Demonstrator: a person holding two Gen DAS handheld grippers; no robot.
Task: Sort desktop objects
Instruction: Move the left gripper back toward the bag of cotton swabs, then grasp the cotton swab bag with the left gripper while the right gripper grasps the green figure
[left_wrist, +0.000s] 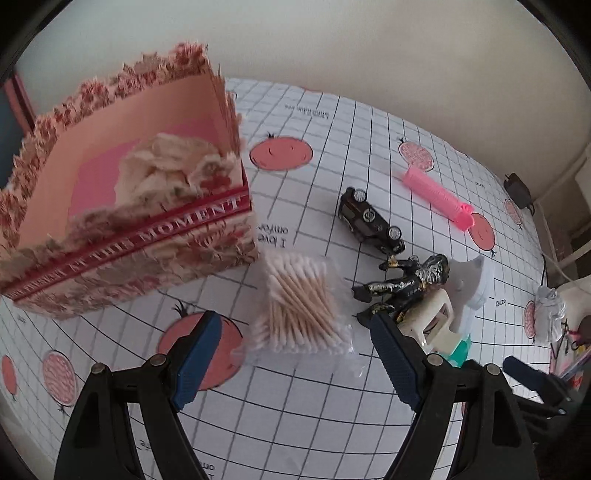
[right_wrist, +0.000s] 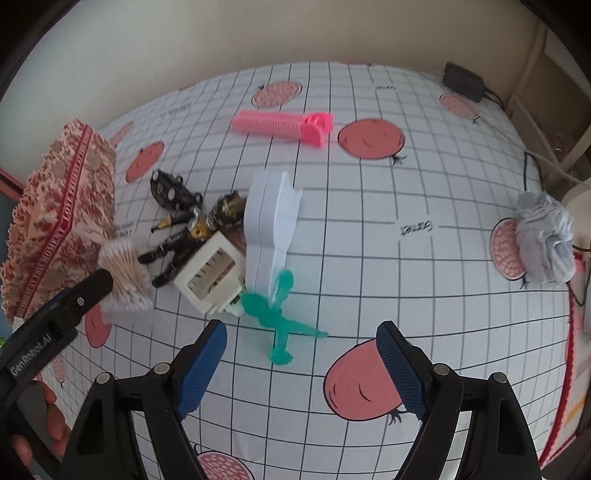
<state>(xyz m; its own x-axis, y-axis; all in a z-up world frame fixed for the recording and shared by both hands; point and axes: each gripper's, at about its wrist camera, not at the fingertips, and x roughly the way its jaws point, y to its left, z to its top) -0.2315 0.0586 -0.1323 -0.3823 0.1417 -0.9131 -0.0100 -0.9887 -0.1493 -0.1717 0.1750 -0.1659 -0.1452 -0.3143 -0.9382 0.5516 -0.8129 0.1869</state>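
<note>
A clear bag of cotton swabs (left_wrist: 301, 301) lies on the gridded tablecloth just beyond my left gripper (left_wrist: 295, 354), whose jaws stand open and empty. To its left stands a floral pink box (left_wrist: 122, 206), open at the top. A black toy car (left_wrist: 369, 219), a black and gold figure (left_wrist: 402, 284), a cream plastic piece (left_wrist: 430, 321) and a pink hair roller (left_wrist: 437, 199) lie to the right. My right gripper (right_wrist: 303, 363) is open and empty, hanging over a green plastic figure (right_wrist: 277, 317). White folded card (right_wrist: 271, 218) lies beyond it.
A crumpled grey-white wad (right_wrist: 545, 240) sits near the table's right edge. A black adapter (right_wrist: 463, 81) with cables lies at the far right corner. The left gripper's body (right_wrist: 48, 332) and a hand (right_wrist: 51, 417) show at the right wrist view's left.
</note>
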